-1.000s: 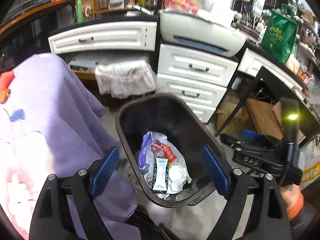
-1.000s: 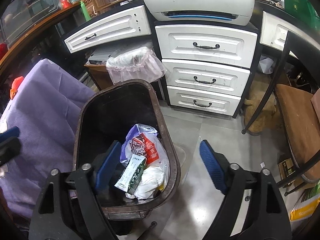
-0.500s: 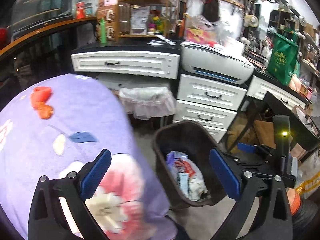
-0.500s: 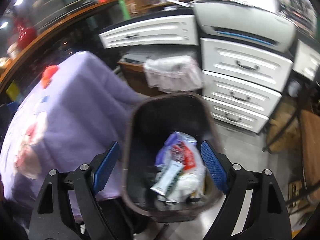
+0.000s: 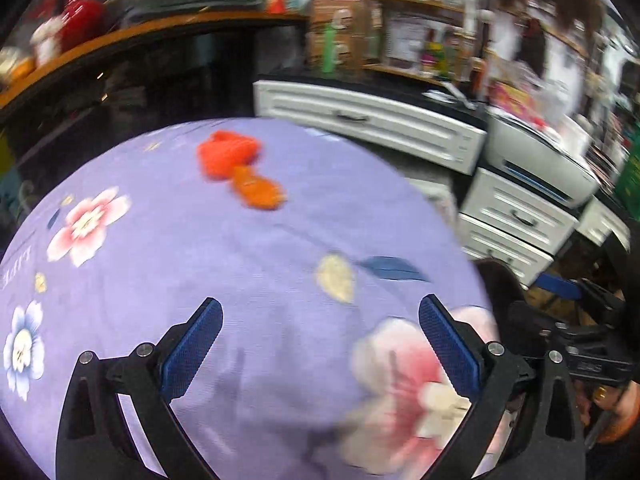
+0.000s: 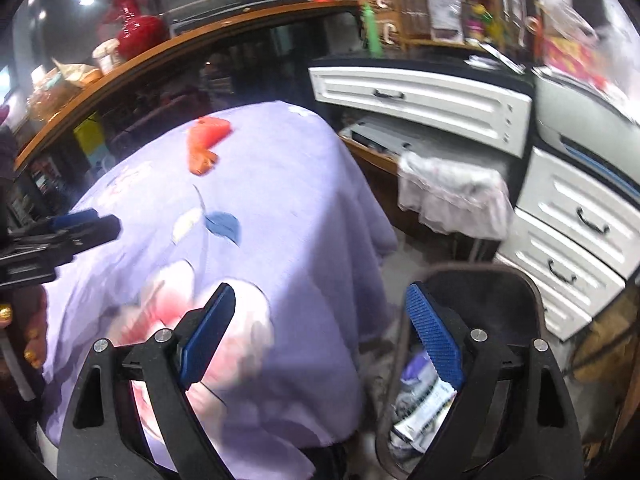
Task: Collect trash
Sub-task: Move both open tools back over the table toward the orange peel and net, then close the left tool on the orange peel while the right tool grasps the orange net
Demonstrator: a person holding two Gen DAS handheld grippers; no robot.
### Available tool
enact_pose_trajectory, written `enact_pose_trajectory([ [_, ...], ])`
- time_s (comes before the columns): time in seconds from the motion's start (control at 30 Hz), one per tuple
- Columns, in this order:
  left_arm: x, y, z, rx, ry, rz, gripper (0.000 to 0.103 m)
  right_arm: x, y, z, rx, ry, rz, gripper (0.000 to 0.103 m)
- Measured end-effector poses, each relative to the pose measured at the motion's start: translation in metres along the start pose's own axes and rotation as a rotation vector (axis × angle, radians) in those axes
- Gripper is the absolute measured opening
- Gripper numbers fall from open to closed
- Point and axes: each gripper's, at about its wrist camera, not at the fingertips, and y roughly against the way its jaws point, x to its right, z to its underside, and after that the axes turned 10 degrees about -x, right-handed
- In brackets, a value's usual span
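Note:
A round table with a purple flowered cloth [image 5: 240,248] fills the left wrist view. Two pieces of orange-red trash [image 5: 240,168] lie on its far side; they also show in the right wrist view [image 6: 206,140]. My left gripper [image 5: 320,344] is open and empty above the near part of the cloth. My right gripper [image 6: 320,332] is open and empty over the table's right edge. The dark bin [image 6: 504,292] stands on the floor beside the table, with wrappers [image 6: 420,404] inside. The left gripper also shows in the right wrist view [image 6: 60,232].
White drawers [image 6: 576,224] and a printer [image 5: 540,164] stand behind the bin. A small basket lined with a plastic bag [image 6: 452,192] sits under the desk. A curved wooden counter [image 6: 160,52] with a red vase runs behind the table.
Both grippers have swung left and up, away from the bin toward the table. The bin has slid to the right edge of both views. The orange trash has come into view.

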Motion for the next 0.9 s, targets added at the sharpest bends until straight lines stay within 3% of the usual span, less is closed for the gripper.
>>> enact_pose_trajectory([
  [0.3,-0.057,-0.041,-0.047,-0.065,0.193,0.015,0.097,-0.031,-0.017,-0.039,0.006,0.080,0.006,0.091],
  [0.47,-0.055,-0.077,-0.087,-0.108,0.199,0.006,0.094,-0.036,-0.022,-0.052,0.008,0.110,0.023,0.091],
  [0.63,-0.048,-0.112,-0.117,-0.149,0.188,-0.056,0.072,-0.037,-0.027,-0.059,0.001,0.126,0.029,0.092],
  [0.7,-0.045,-0.122,-0.121,-0.160,0.174,-0.123,0.056,-0.036,-0.029,-0.060,-0.003,0.126,0.032,0.092],
  [0.8,-0.046,-0.119,-0.120,-0.157,0.179,-0.118,0.041,-0.035,-0.033,-0.065,-0.005,0.119,0.027,0.092],
  [0.9,-0.052,-0.109,-0.110,-0.148,0.194,-0.104,0.038,-0.039,-0.038,-0.073,-0.012,0.120,0.012,0.092],
])
